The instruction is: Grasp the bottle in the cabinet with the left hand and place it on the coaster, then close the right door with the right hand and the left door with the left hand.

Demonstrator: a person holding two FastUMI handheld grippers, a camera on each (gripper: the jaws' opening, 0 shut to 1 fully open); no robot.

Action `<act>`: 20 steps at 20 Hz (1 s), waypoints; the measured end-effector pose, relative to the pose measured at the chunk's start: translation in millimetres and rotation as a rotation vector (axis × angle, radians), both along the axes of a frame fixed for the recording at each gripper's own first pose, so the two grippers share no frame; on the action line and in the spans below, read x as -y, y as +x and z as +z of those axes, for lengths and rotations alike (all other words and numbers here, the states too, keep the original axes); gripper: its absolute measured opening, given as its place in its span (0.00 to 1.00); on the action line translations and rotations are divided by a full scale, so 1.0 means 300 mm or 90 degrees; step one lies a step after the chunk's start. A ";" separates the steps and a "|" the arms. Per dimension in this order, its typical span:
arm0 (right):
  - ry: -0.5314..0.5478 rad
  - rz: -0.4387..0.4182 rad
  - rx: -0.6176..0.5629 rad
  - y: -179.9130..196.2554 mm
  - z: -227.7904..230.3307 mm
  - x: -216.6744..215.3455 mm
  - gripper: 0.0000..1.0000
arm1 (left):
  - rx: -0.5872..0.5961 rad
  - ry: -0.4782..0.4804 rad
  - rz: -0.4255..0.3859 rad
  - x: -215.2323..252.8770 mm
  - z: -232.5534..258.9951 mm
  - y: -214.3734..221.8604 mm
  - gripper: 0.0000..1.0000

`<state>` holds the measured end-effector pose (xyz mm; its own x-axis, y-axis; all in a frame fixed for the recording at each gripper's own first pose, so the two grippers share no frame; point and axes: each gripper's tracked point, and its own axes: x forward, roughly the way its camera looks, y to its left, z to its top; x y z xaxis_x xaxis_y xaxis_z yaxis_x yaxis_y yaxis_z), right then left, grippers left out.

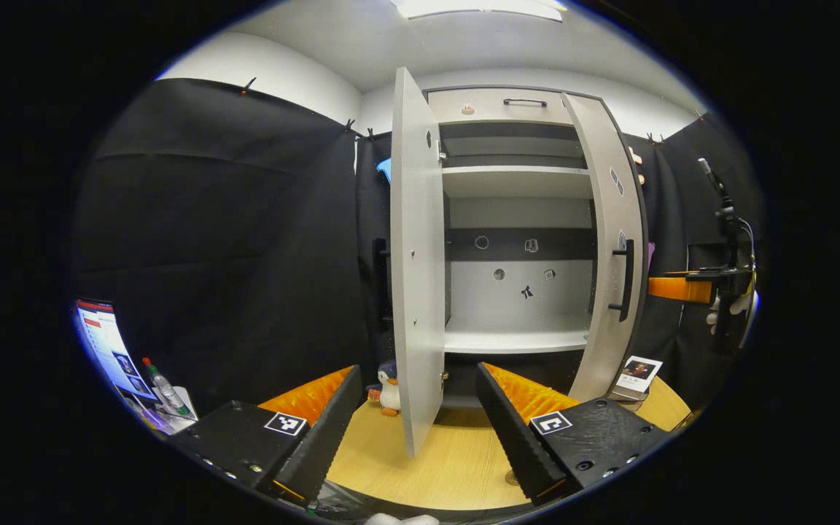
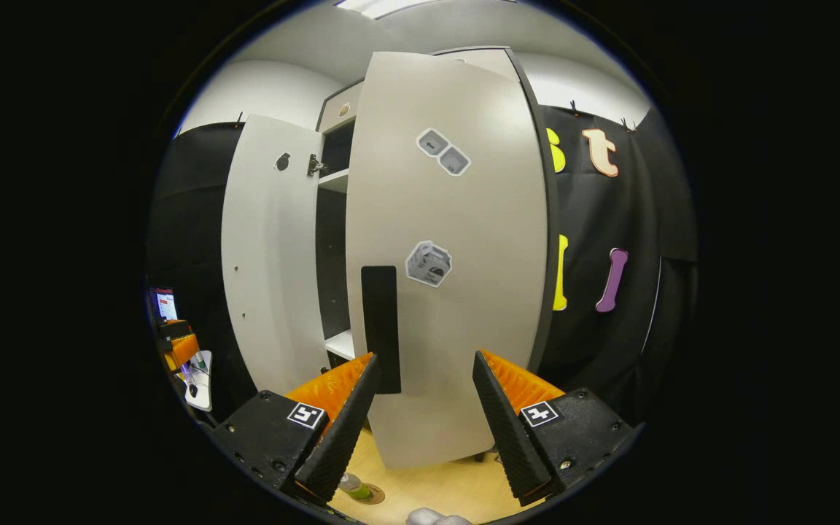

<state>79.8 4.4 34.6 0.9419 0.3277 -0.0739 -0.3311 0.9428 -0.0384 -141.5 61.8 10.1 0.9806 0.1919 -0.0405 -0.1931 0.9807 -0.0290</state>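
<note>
The white cabinet [image 1: 515, 182] stands with both doors open and bare shelves. Its left door [image 1: 416, 277] is edge-on just beyond my left gripper [image 1: 420, 430], which is open and holds nothing. The right door [image 1: 613, 240] with its black handle [image 1: 624, 281] stands ajar. In the right gripper view that right door [image 2: 464, 240] is close ahead, its handle [image 2: 380, 328] just above my left finger. My right gripper [image 2: 420, 415] is open and empty. The bottle [image 2: 351, 484] stands on the round coaster [image 2: 372, 496] on the wooden table, below the right gripper.
A penguin toy [image 1: 389, 386] sits by the left door's foot. A photo card [image 1: 639, 370] stands under the right door. A monitor [image 1: 103, 343] and a small red-capped bottle [image 1: 161, 383] are at far left. The right gripper [image 1: 682, 289] and a gloved hand [image 1: 728, 306] are beyond the right door.
</note>
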 end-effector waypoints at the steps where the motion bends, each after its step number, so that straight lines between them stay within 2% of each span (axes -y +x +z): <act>1: -0.002 -0.008 0.001 -0.011 0.000 0.009 0.80 | 0.002 0.008 0.000 -0.021 0.003 0.018 0.95; 4: -0.004 -0.037 -0.006 -0.048 -0.010 0.031 0.80 | 0.007 0.028 -0.006 -0.092 0.023 0.074 0.93; 6: -0.016 -0.061 -0.013 -0.081 -0.028 0.050 0.80 | 0.006 0.036 -0.001 -0.160 0.024 0.108 0.95; 11: -0.041 -0.133 -0.042 -0.191 -0.098 0.095 0.80 | 0.027 0.013 0.004 -0.344 0.024 0.217 0.96; 15: -0.028 -0.179 -0.072 -0.278 -0.155 0.108 0.81 | 0.044 0.027 0.022 -0.496 0.052 0.326 0.95; 17: -0.027 -0.191 -0.081 -0.301 -0.176 0.104 0.81 | 0.062 0.031 0.029 -0.540 0.089 0.371 0.94; 20: -0.027 -0.202 -0.079 -0.317 -0.185 0.101 0.81 | 0.075 0.006 0.017 -0.552 0.122 0.447 0.95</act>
<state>-15.3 -25.8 -20.9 0.9795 0.0136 -0.2011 -0.0257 0.9980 -0.0574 -7.3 227.3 46.7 0.9730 0.2181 0.0762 -0.2153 0.9756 -0.0434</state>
